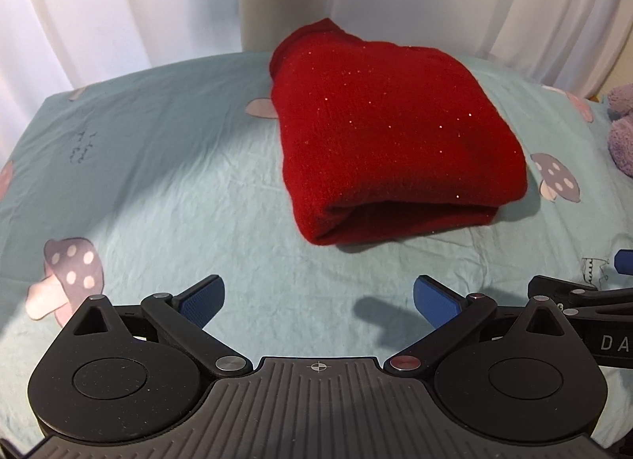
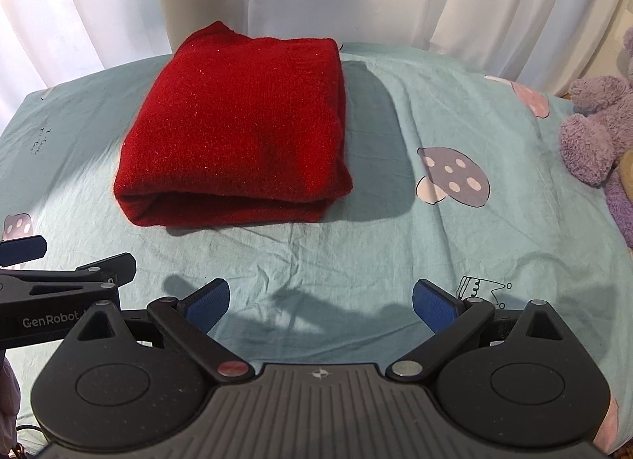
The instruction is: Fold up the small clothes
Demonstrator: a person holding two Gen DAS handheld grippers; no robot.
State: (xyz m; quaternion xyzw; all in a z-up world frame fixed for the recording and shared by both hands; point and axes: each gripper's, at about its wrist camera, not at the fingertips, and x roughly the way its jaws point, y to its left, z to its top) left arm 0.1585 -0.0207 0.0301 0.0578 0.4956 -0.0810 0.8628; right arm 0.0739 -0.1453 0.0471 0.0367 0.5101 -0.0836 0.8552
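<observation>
A red knitted garment point(image 1: 387, 134) lies folded into a thick rectangle on the pale green mushroom-print sheet point(image 1: 166, 166), its rolled fold edge facing me. In the right wrist view the same red garment point(image 2: 237, 130) sits left of centre. My left gripper point(image 1: 318, 300) hovers open over bare sheet, a short way in front of the garment, with nothing between its blue pads. My right gripper point(image 2: 320, 302) is open too, also short of the garment and holding nothing. Each gripper shows at the edge of the other's view.
White curtains point(image 1: 118, 4) hang behind the bed's far edge. A purple plush toy point(image 2: 593, 122) lies at the right side of the sheet. The sheet around the garment is wrinkled and bare, with mushroom prints point(image 2: 451, 176).
</observation>
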